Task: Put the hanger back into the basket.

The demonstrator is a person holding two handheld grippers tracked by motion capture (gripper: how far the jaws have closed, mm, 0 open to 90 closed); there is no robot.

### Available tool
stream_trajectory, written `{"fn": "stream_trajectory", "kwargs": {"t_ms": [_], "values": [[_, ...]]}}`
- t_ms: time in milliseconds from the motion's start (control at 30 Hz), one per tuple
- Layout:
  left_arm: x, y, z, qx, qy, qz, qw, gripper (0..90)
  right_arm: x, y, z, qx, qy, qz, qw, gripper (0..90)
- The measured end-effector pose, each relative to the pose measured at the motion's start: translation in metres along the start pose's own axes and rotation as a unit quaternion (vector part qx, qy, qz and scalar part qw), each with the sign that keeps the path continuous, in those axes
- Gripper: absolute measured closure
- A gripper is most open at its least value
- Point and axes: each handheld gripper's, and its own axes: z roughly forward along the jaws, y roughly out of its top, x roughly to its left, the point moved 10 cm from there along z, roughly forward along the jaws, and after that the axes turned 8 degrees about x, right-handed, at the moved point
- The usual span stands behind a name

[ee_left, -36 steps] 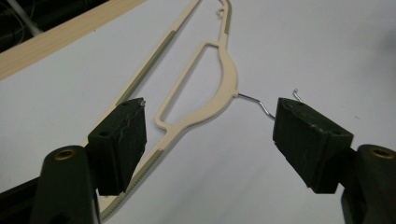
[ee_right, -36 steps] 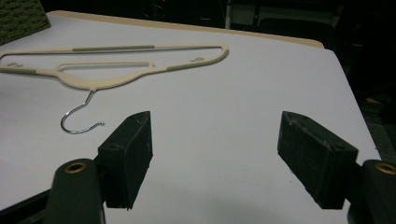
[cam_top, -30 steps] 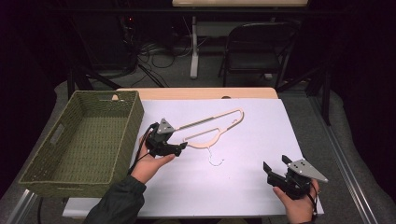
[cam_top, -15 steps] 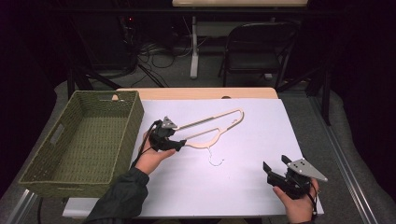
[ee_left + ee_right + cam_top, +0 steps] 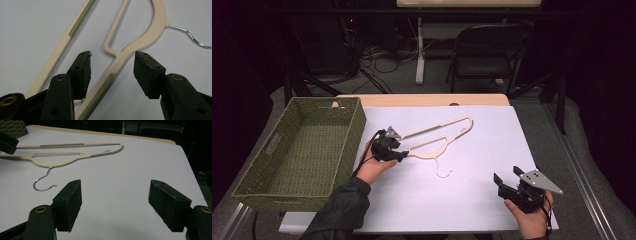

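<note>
A cream plastic hanger (image 5: 432,154) with a metal hook (image 5: 442,173) lies flat on the white table (image 5: 482,150). My left gripper (image 5: 401,150) is at the hanger's left end. In the left gripper view its fingers (image 5: 82,72) stand open on either side of the hanger's lower arm (image 5: 117,60), just above the table, not closed on it. My right gripper (image 5: 506,175) hovers open near the front right corner, and nothing lies between its pads (image 5: 68,202). The right gripper view shows the hanger (image 5: 75,158) and its hook (image 5: 42,182) farther off to the left.
A green woven basket (image 5: 357,130) stands at the table's left side, close to my left hand, with nothing seen inside it. Beyond the table's far edge are a dark folding chair (image 5: 492,50) and cables on the floor. White table surface stretches between the two grippers.
My left gripper has crept slightly forward and right over the hanger's left end. The hanger and the right gripper have stayed put.
</note>
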Motion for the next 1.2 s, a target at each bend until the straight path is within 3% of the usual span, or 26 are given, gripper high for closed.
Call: {"fn": "stream_trajectory", "kwargs": {"t_ms": [433, 700, 833, 1200], "values": [[0.001, -0.008, 0.012, 0.025, -0.008, 0.006, 0.9996, 57.8, -0.001, -0.002, 0.000, 0.009, 0.003, 0.004, 0.9999, 27.1], [0.001, -0.011, 0.019, 0.040, -0.001, 0.021, 0.9990, 58.4, -0.001, -0.001, 0.001, 0.004, 0.003, 0.005, 1.0000, 27.4], [0.002, -0.013, 0.020, 0.048, -0.001, 0.020, 0.9987, 63.2, -0.001, -0.001, 0.000, 0.009, 0.006, 0.004, 0.9999, 27.5], [-0.004, -0.016, 0.018, 0.065, 0.007, 0.049, 0.9967, 72.9, 0.001, 0.000, -0.001, 0.002, 0.009, 0.007, 0.9999, 27.8]]}}
